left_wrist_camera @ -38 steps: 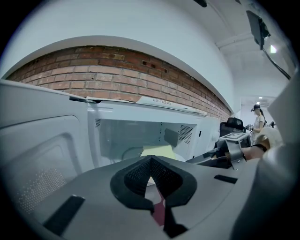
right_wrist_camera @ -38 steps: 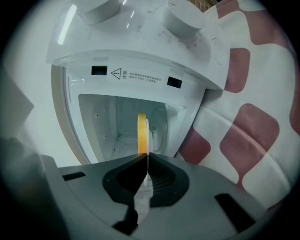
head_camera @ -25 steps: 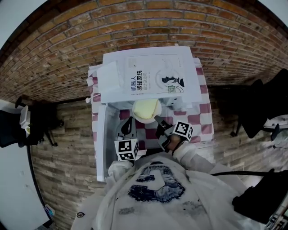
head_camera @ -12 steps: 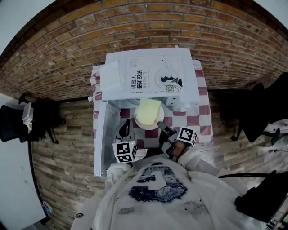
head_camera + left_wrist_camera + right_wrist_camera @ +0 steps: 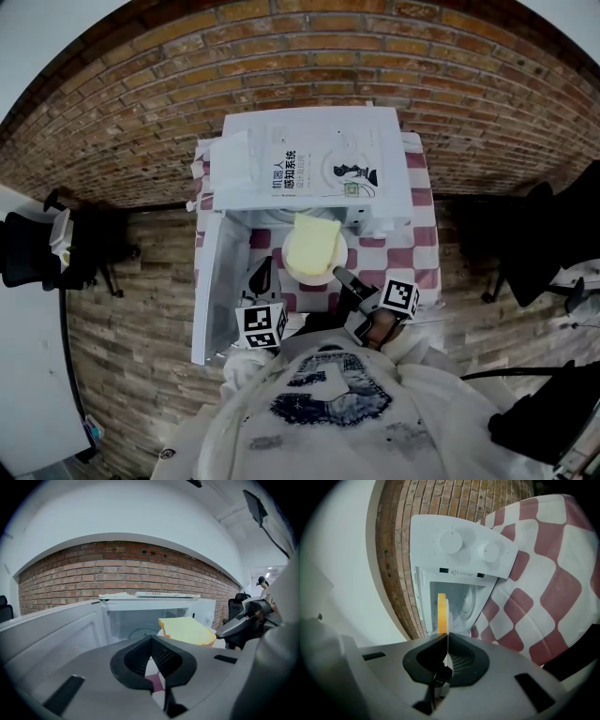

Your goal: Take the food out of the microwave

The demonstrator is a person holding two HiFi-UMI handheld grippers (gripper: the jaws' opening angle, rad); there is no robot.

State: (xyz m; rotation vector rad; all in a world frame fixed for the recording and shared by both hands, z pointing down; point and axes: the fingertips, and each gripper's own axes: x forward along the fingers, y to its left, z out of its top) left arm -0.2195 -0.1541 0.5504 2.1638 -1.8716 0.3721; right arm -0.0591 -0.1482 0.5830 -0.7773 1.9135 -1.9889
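Both tongs are pressed together: right gripper point(image 5: 339, 274) pinches the rim of the plate point(image 5: 310, 278) bearing the bread point(image 5: 313, 246), just outside the open microwave point(image 5: 459, 545); left gripper point(image 5: 151, 639) holds nothing. Removal appears nearly done; next, a level set-down on the table point(image 5: 424, 246).

Brick wall point(image 5: 309, 56), wood floor point(image 5: 131, 319), blk chair point(image 5: 28, 261)

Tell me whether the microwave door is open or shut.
Open. The microwave door stands swung out to the left in the head view, and the left gripper view looks straight into the cavity.
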